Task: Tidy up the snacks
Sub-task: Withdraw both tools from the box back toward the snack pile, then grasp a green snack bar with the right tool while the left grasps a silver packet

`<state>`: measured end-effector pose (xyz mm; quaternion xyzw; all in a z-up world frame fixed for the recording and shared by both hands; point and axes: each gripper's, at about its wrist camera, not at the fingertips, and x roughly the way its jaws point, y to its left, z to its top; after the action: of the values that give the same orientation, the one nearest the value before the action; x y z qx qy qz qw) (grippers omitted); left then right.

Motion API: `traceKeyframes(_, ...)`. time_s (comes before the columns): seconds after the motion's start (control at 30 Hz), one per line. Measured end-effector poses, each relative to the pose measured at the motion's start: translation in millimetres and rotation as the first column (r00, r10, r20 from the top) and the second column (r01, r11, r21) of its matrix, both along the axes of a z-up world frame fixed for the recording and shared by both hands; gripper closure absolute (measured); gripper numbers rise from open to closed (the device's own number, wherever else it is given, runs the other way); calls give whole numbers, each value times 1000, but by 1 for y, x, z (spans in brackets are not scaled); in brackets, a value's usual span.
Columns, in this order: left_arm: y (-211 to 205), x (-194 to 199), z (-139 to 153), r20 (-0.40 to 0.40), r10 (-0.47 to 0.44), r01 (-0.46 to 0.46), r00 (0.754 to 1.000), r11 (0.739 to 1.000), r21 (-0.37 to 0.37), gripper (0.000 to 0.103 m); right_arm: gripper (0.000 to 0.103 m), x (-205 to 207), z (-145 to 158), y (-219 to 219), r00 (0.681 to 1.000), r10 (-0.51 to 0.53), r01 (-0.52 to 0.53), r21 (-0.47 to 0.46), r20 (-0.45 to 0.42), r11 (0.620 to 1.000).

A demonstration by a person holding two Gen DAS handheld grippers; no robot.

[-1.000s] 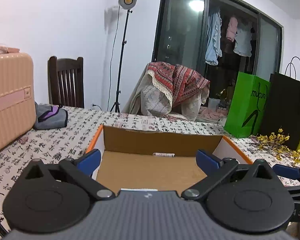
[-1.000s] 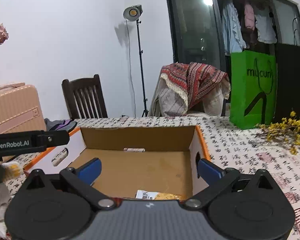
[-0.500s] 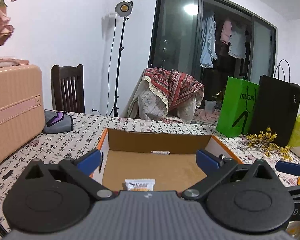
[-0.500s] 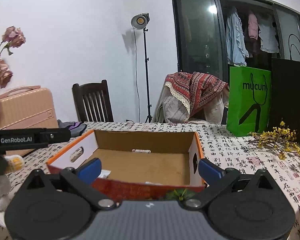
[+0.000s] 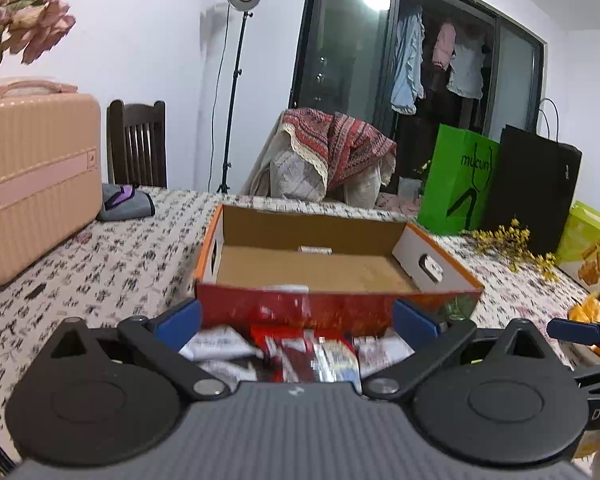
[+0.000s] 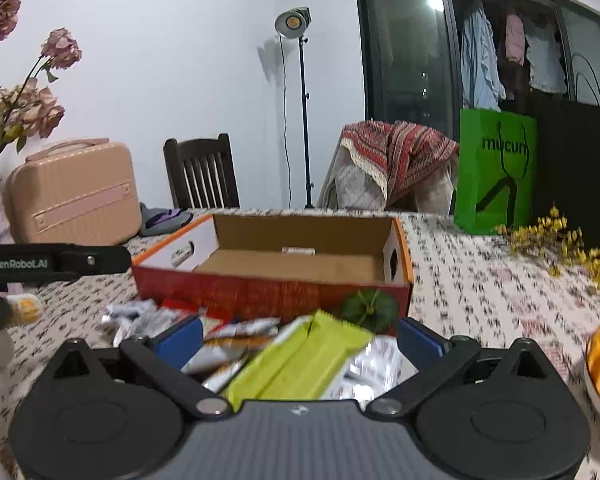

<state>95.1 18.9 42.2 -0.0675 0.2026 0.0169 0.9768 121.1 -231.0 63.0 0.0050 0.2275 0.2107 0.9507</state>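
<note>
1. Hovering with jaws spread wide and holding nothing, the left tool (image 5: 296, 322) hangs over a blurred heap of red and silver snack packets (image 5: 300, 354) on the patterned desk (image 5: 112, 264).
2. Just beyond its tips stands the open red-and-orange cardboard box (image 5: 332, 308), whose near wall lies between the tool and the brown box floor.
3. The right tool (image 6: 300, 338), jaws likewise wide and gripping nothing, is above a lime-green snack wrapper (image 6: 300, 364) and silver packets (image 6: 372, 368).
4. Left of it sits a peach hard-shell case (image 6: 72, 188); to the right, yellow flower sprigs (image 6: 560, 244) and a green paper bag (image 6: 496, 168).
</note>
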Motion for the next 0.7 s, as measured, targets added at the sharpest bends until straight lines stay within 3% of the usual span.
traceKeyframes(0.1, 0, -10, -5, -12, -11, 12, 1000, 1000, 4, 0, 0, -8, -7, -5, 1000, -4, 4, 8, -27, 1000)
traceKeyframes(0.23, 8, -22, -10, -3, -45, 45, 999, 998, -44, 0, 0, -17, -13, -13, 999, -9, 10, 26, -39, 1000)
traceKeyframes(0.7, 22, -22, -33, -86, -14, 8, 996, 997, -70, 0, 0, -7, -27, -15, 994, -46, 46, 1, -102, 999)
